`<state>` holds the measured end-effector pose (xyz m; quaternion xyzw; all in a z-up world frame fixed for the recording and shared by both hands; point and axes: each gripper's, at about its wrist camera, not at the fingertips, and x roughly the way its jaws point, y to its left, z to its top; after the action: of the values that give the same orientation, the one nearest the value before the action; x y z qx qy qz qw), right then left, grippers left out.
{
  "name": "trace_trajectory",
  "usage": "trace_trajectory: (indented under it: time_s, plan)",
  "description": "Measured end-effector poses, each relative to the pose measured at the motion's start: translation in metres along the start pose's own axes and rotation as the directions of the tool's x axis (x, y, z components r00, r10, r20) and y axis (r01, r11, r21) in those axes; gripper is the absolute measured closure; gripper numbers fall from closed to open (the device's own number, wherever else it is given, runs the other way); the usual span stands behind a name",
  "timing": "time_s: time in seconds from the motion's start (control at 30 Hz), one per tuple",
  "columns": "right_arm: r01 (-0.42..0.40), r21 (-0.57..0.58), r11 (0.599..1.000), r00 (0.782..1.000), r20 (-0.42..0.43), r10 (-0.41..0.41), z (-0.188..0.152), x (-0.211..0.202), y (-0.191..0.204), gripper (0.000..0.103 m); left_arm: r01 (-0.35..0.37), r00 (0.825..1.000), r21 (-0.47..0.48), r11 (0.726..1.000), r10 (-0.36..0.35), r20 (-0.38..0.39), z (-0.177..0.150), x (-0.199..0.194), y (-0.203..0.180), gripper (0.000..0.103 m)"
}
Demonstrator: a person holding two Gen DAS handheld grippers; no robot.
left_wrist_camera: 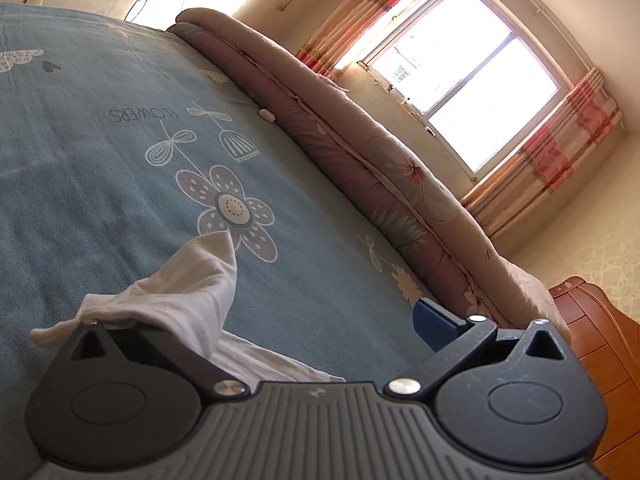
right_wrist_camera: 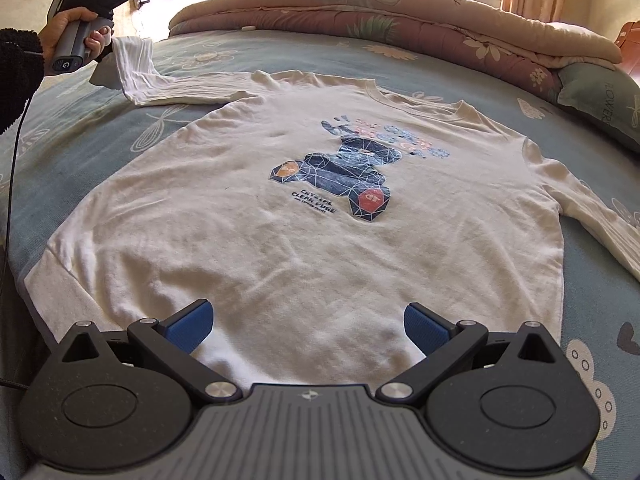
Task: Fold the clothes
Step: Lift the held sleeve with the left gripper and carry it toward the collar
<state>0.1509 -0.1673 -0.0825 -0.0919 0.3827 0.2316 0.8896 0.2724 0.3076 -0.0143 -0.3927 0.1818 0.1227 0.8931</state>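
On blue bedsheet (right_wrist_camera: 592, 276), cream sweatshirt (right_wrist_camera: 280, 216) lies flat; right fingers (right_wrist_camera: 188, 326) wide, left's (left_wrist_camera: 434, 322) unclear.

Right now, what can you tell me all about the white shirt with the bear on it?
The white shirt looks like soft, slightly wrinkled cotton. It lies flat, face up on the blue bedspread, with a blue bear print and long sleeves. One sleeve is lifted by the left hand-held gripper; the other lies flat.

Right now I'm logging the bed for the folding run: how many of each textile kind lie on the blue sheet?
White sweatshirt: 1
Rolled pink quilt: 1
Teal pillow: 1
Total: 3
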Motion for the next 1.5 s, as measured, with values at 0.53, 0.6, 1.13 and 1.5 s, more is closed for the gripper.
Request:
trace_trajectory:
  time_s: [0.53,0.6,1.13,1.5]
  plan:
    - [-0.097,0.121,0.988,0.993,0.079,0.087,0.001,-0.012,-0.025,0.0,0.069,0.995,0.029,0.997,-0.067,-0.071,-0.012,0.027,-0.089,0.001]
    - [-0.104,0.123,0.987,0.992,0.085,0.094,0.001,-0.013,-0.026,0.0,0.082,0.993,0.038,0.996,-0.078,-0.085,-0.016,0.031,-0.1,0.001]
    - [-0.082,0.176,0.981,0.992,0.112,0.062,0.001,-0.026,-0.038,0.0,0.169,0.965,0.066,0.983,-0.151,-0.214,-0.051,0.061,-0.175,0.001]
    - [-0.042,0.219,0.975,0.999,0.035,0.035,-0.005,-0.023,-0.046,0.0,0.203,0.951,0.104,0.974,-0.17,-0.259,-0.077,0.08,-0.224,0.001]
